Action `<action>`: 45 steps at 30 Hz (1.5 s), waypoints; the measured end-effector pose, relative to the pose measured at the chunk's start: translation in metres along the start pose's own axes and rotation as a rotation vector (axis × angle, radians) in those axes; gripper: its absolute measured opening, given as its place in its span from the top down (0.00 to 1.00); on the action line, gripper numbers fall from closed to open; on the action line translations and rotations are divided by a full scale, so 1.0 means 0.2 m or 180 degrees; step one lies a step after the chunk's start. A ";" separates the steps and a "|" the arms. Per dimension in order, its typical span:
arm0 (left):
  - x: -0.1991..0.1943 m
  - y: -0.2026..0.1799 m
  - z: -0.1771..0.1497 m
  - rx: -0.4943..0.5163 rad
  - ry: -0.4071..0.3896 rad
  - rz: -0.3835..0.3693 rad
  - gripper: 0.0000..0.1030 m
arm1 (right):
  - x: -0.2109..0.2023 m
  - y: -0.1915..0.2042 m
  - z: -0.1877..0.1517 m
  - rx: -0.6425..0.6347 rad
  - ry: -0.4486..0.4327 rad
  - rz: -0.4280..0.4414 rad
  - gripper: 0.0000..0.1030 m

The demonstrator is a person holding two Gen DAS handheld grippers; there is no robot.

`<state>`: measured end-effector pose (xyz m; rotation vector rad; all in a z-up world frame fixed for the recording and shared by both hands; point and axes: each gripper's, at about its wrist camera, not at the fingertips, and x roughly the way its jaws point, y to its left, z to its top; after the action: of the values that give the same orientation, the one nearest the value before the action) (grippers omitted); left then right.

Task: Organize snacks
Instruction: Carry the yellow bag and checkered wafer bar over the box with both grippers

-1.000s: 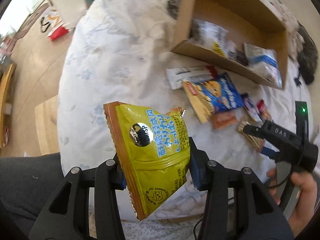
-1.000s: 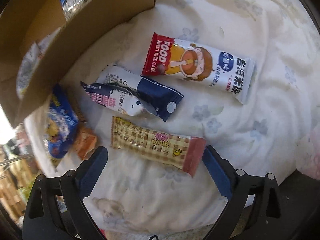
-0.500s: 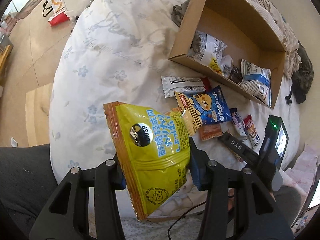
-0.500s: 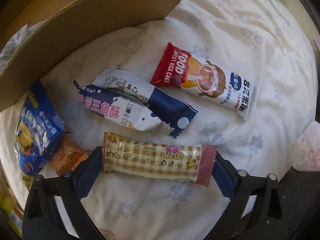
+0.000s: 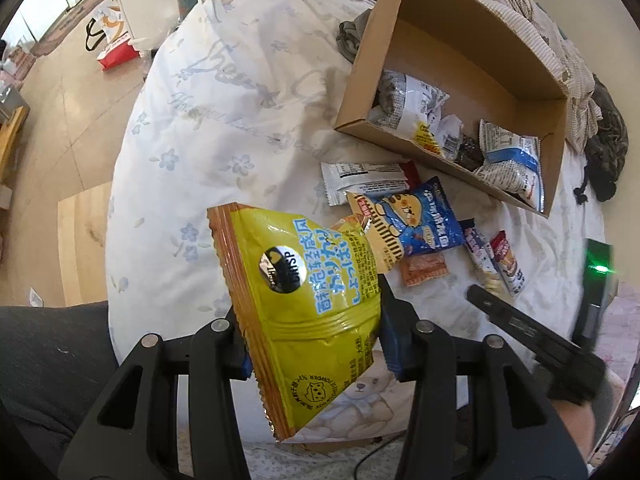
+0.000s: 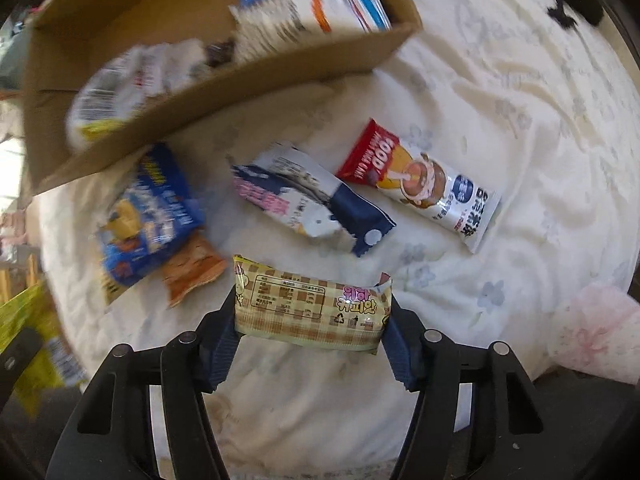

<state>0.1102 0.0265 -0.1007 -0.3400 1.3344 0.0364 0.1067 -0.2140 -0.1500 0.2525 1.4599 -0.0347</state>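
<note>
Snacks lie scattered on a flower-print quilt (image 5: 224,128) beside an open cardboard box (image 5: 472,40) that holds several white and blue packets. Only the left wrist view takes in the whole scene: the box interior, the quilt's edge, the wooden floor (image 5: 80,92) beyond, and the right-hand tool reaching in from the right side. Only the right wrist view shows the loose wrappers near the box clearly: a red-and-white rice cake pack (image 6: 420,184), a navy-and-white bar (image 6: 312,204) just beside it, a blue chip bag (image 6: 148,216) against the box wall, and a small orange packet (image 6: 192,272) touching that bag; its upper half is blurred.

A yellow-green chip bag (image 5: 308,304) stands tilted between the fingers of the left gripper (image 5: 312,344), raised above the quilt and well apart from the box. The blue pads press both sides of the bag, the jaws closed to roughly the bag's width.

A tan checked snack bar (image 6: 312,312) lies crosswise between the fingers of the right gripper (image 6: 312,336), in front of the other loose wrappers. The jaws are drawn in on the bar's two ends, the right end of the wrapper crumpled upward against the pad. Whether the bar is lifted off the quilt cannot be told.
</note>
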 end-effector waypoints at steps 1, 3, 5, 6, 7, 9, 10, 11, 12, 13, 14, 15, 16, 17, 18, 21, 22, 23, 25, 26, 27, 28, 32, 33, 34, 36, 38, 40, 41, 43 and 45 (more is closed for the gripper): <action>0.00 0.00 0.00 -0.0003 0.0005 0.0010 0.58 | -0.03 0.00 -0.01 -0.0041 -0.0018 0.0031 0.37; 0.01 0.01 0.00 -0.0015 0.0021 0.0029 0.58 | -0.12 0.02 -0.03 -0.0146 -0.0091 0.0116 0.37; 0.02 0.01 -0.01 -0.0013 0.0024 0.0058 0.58 | -0.20 0.03 -0.03 -0.0206 -0.0161 0.0236 0.37; 0.03 0.01 -0.01 -0.0008 0.0018 0.0072 0.58 | -0.25 0.02 -0.03 -0.0229 -0.0206 0.0298 0.37; 0.03 0.01 -0.01 0.0001 0.0004 0.0104 0.58 | -0.29 0.02 -0.03 -0.0278 -0.0263 0.0330 0.37; 0.04 0.01 -0.01 0.0026 -0.0011 0.0143 0.58 | -0.38 0.04 -0.03 -0.0392 -0.0389 0.0376 0.37; 0.04 0.01 -0.01 0.0040 -0.0018 0.0161 0.58 | -0.42 0.03 -0.01 -0.0447 -0.0459 0.0413 0.37; 0.04 0.01 -0.01 0.0062 -0.0038 0.0193 0.58 | -0.45 0.03 0.00 -0.0475 -0.0514 0.0435 0.37; 0.04 0.00 -0.01 0.0071 -0.0052 0.0211 0.58 | -0.49 0.02 0.03 -0.0488 -0.0548 0.0449 0.37; 0.04 0.00 -0.01 0.0087 -0.0080 0.0242 0.58 | -0.52 0.02 0.05 -0.0496 -0.0595 0.0477 0.37; 0.04 0.00 -0.01 0.0095 -0.0104 0.0265 0.58 | -0.55 0.01 0.06 -0.0502 -0.0648 0.0523 0.37; 0.03 0.00 -0.01 0.0106 -0.0144 0.0282 0.58 | -0.56 0.00 0.09 -0.0519 -0.0685 0.0550 0.37; 0.03 0.00 -0.01 0.0113 -0.0165 0.0278 0.58 | -0.58 -0.01 0.10 -0.0553 -0.0747 0.0559 0.37; 0.02 0.00 -0.01 0.0116 -0.0183 0.0267 0.58 | -0.58 -0.01 0.12 -0.0581 -0.0809 0.0553 0.37; 0.01 0.00 0.00 0.0126 -0.0225 0.0246 0.58 | -0.53 0.01 0.16 -0.0595 -0.0849 0.0558 0.37; -0.01 -0.02 0.01 0.0159 -0.0330 0.0242 0.58 | -0.51 -0.01 0.18 -0.0593 -0.0924 0.0647 0.37; -0.02 -0.02 0.02 0.0171 -0.0369 0.0246 0.58 | -0.49 -0.02 0.19 -0.0580 -0.0947 0.0670 0.37; -0.03 -0.03 0.02 0.0199 -0.0421 0.0267 0.58 | -0.45 -0.02 0.20 -0.0569 -0.0955 0.0683 0.37; -0.05 -0.05 0.03 0.0223 -0.0524 0.0272 0.58 | -0.41 -0.02 0.21 -0.0567 -0.0949 0.0691 0.37; -0.06 -0.06 0.03 0.0248 -0.0581 0.0263 0.58 | -0.39 -0.02 0.22 -0.0560 -0.0913 0.0693 0.37; -0.08 -0.07 0.04 0.0278 -0.0612 0.0250 0.58 | -0.37 -0.01 0.24 -0.0558 -0.0885 0.0711 0.37; -0.10 -0.09 0.05 0.0312 -0.0659 0.0227 0.58 | -0.37 0.00 0.25 -0.0580 -0.0885 0.0749 0.37; -0.20 -0.17 0.15 0.0475 -0.0782 0.0119 0.58 | -0.41 0.04 0.32 -0.0692 -0.1040 0.0762 0.37; -0.21 -0.19 0.17 0.0498 -0.0794 0.0098 0.58 | -0.41 0.04 0.35 -0.0683 -0.1064 0.0802 0.37; -0.24 -0.22 0.21 0.0537 -0.0817 0.0079 0.58 | -0.41 0.05 0.37 -0.0674 -0.1075 0.0836 0.37; -0.26 -0.27 0.28 0.0630 -0.0857 0.0069 0.58 | -0.40 0.06 0.42 -0.0666 -0.1096 0.0886 0.37; -0.27 -0.33 0.36 0.0744 -0.0916 0.0100 0.58 | -0.39 0.07 0.46 -0.0668 -0.1107 0.0903 0.37; -0.26 -0.38 0.42 0.0841 -0.0919 0.0118 0.58 | -0.39 0.08 0.51 -0.0652 -0.1127 0.0951 0.37; -0.24 -0.42 0.45 0.0902 -0.0910 0.0107 0.58 | -0.38 0.08 0.53 -0.0635 -0.1140 0.0977 0.37; -0.20 -0.49 0.48 0.1005 -0.0890 0.0098 0.58 | -0.38 0.08 0.57 -0.0598 -0.1163 0.1040 0.36; -0.15 -0.55 0.51 0.1090 -0.0865 0.0090 0.58 | -0.38 0.08 0.62 -0.0557 -0.1182 0.1092 0.35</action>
<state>0.2226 -0.0465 -0.0275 -0.0231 1.0523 -0.1179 0.2217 -0.2316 -0.0623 0.3310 1.0289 0.3084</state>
